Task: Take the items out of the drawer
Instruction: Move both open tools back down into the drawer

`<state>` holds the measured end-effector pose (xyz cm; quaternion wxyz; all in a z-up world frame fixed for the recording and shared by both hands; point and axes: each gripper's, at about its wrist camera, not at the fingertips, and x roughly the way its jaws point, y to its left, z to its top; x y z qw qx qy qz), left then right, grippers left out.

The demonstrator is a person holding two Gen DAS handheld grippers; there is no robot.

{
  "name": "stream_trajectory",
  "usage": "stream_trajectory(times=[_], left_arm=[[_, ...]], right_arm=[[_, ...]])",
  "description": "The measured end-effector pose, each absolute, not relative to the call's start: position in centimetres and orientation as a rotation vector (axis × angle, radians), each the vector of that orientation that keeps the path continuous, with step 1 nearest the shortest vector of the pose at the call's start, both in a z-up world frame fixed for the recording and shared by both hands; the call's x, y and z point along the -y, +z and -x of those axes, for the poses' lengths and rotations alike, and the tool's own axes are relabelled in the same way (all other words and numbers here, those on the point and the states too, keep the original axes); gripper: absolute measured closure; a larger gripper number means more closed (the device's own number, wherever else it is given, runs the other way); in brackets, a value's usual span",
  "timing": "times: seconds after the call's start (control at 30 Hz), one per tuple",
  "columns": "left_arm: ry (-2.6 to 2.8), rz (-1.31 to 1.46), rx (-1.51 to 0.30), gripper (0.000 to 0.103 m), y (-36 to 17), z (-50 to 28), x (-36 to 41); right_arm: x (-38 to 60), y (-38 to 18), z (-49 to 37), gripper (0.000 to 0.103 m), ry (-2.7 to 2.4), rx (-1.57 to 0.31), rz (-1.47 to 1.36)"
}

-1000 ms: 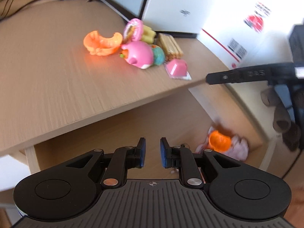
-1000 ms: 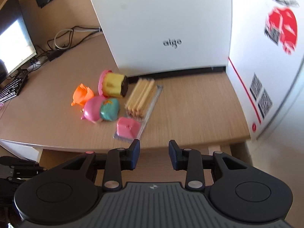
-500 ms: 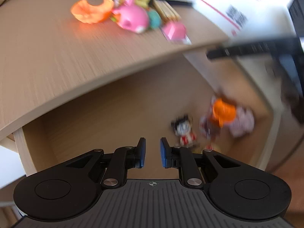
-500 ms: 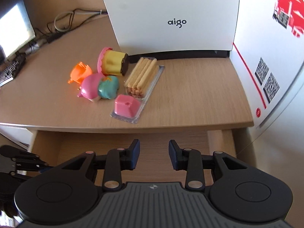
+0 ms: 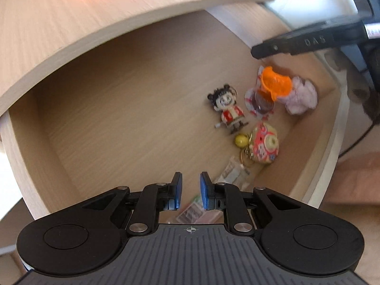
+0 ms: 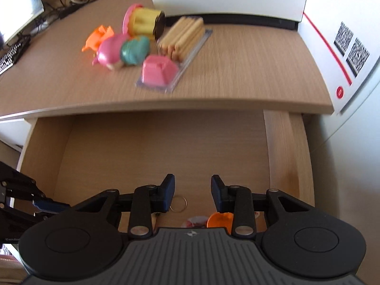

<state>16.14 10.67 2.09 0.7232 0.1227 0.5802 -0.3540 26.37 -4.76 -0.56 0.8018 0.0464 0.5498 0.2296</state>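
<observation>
Doll (image 5: pixel 227 109) lies in the drawer (image 5: pixel 99 109), below the desktop (image 5: pixel 71 21).

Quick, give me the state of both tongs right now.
Left tongs: open, holding nothing, over the drawer.
Right tongs: open, holding nothing.
</observation>
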Motion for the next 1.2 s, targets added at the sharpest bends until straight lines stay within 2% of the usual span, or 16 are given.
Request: stream_trajectory(times=[0.27, 0.33, 0.5, 0.63, 0.8, 0.93, 1.1, 1.2], left_arm=[[-0.863, -0.510, -1.368, 0.085, 1.0, -15.4, -9.4], [-0.872, -0.567, -1.403, 0.090, 0.0, -15.3, -8.9], [-0.854, -0.595, -1.455, 0.089, -2.0, -15.7, -8.1], [-0.837, -0.574, -1.422, 0.089, -1.8, -16.0, -7.9], [-0.730, -0.481, -1.330, 0.087, -1.3, -16.9, -8.2], [-0.738, -0.300, -1.274, 0.087, 0.9, -18.4, -9.8], [-0.703, -0.117, -1.320, 0.087, 2.0, -20.0, -11.7], [-0.754, 0.023, -1.344, 0.087, 1.9, -20.1, -10.2]], right_arm=[[4.8, -0.4, -26.5, 0.070, 0.488, -1.187, -0.089], [4.8, -0.4, -26.5, 0.070, 0.488, -1.192, -0.091], [4.6, -0.4, -26.5, 0.070, 0.481, -1.202, -0.087], [4.5, 0.0, -25.9, 0.070, 0.469, -1.187, -0.084], [5.3, 0.6, -25.2, 0.067, 0.449, -1.165, -0.121], [5.5, 0.6, -24.8, 0.067, 0.435, -1.174, -0.136], [7.0, 0.3, -25.2, 0.067, 0.434, -1.181, -0.157], [7.1, 0.3, -24.8, 0.067, 0.434, -1.180, -0.168]])
